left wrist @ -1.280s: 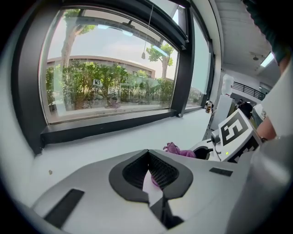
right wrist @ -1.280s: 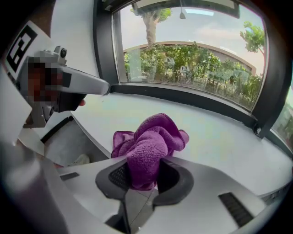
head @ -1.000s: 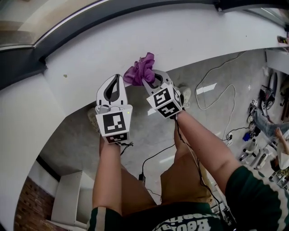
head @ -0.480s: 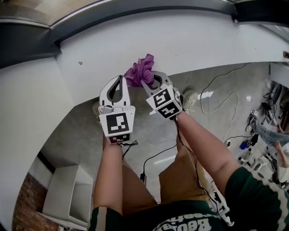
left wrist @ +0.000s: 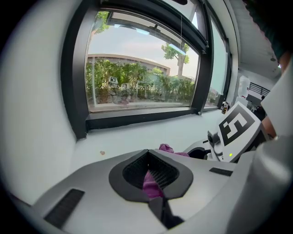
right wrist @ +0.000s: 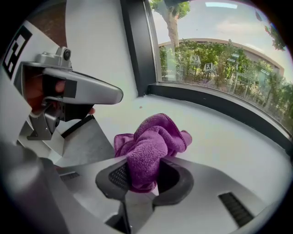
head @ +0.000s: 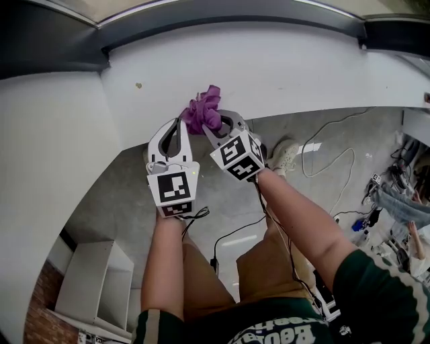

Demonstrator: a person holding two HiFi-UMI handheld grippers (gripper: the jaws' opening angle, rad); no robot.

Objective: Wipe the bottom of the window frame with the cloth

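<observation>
1. The right tool (head: 209,124) (right wrist: 139,176) is clamped on the purple cloth (head: 203,107) (right wrist: 153,137), which bunches up between its jaws and bulges out past their tips.
2. The cloth rests on the white window sill (head: 289,67) (right wrist: 224,137), near the sill's front edge and well short of the dark window frame (head: 235,13) (right wrist: 219,103) at the back.
3. The left tool (head: 179,122) (left wrist: 151,178) sits just to the left of the right tool, its jaws pressed together at the tips. A bit of the cloth (left wrist: 171,150) shows purple through the loop they form. Whether it touches the cloth cannot be told.
4. Both tools reach in over the front edge of the sill, with the grey floor (head: 222,195) below them.
5. Bare sill runs wide to the right of the cloth and between the cloth and the bottom rail of the frame (left wrist: 142,118).
6. To the left, the sill ends at a white side wall (head: 47,148), where the frame's upright (right wrist: 137,45) meets the bottom rail in a corner.
7. A small brownish speck (head: 138,85) (left wrist: 102,152) lies on the sill left of the cloth, apart from both tools.
8. A white cable (head: 336,158) loops over the floor to the right, well apart from the tools.
</observation>
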